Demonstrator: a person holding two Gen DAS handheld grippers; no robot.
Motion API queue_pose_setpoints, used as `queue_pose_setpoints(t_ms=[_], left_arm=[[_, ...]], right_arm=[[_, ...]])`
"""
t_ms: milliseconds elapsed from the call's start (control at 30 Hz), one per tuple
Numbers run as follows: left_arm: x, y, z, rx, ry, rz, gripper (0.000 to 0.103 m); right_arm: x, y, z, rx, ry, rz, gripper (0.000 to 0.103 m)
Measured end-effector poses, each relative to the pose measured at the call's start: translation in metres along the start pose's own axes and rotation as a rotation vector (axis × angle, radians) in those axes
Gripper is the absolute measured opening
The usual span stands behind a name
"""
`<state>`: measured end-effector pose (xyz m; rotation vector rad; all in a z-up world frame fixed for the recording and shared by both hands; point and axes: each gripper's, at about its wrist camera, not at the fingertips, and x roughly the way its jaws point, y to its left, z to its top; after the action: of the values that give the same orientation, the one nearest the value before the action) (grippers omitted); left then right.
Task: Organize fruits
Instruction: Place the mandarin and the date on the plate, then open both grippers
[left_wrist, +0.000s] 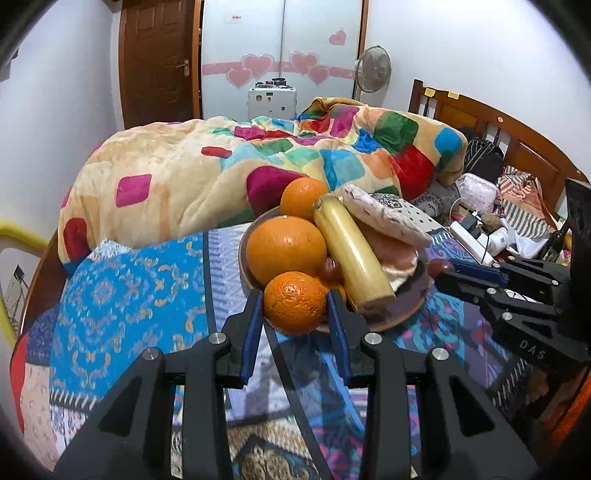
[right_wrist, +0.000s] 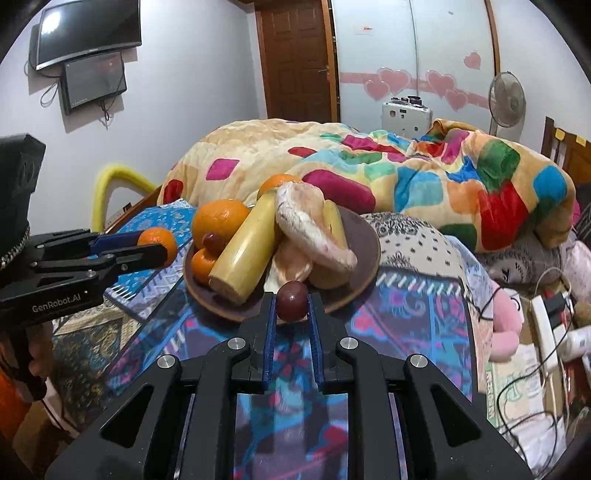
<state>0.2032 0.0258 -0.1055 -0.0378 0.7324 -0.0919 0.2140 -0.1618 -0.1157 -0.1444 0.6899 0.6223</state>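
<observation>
While left gripper (orange) clamps, right gripper's probable grape shows.

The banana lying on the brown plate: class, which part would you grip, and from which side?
Grip the banana across its thick, straight middle, probably coming from above. Oranges crowd one flank and a pale object the other, so only its top and cut end are open.

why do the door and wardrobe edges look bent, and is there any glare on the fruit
Left wrist view: fisheye curves the door and darkens the corners; soft highlights on the held orange. Right wrist view: same bowing in the door; a small glint on the plum; both fruits in focus.
</observation>
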Motion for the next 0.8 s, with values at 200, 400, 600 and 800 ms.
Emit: queue_pose_setpoints(t_ms=[200, 400, 600, 800], left_arm=[[0.018, -0.003, 0.004, 0.023, 0.025, 0.001, 0.035], [0.022, -0.004, 0.003, 0.033, 0.027, 0.003, 0.035], [0.031, 0.004, 0.001, 0.006, 0.07, -0.023, 0.037], [0.029, 0.01, 0.001, -0.026, 0.088, -0.038, 0.048]], right_arm=[[0.02, -0.001, 0.005, -0.04, 0.06, -0.009, 0.016], [0.027, -0.002, 0.004, -0.054, 0.09, -0.011, 0.016], [0.028, 0.001, 0.005, -0.059, 0.093, -0.024, 0.018], [0.025, 0.002, 0.006, -0.047, 0.082, -0.012, 0.038]])
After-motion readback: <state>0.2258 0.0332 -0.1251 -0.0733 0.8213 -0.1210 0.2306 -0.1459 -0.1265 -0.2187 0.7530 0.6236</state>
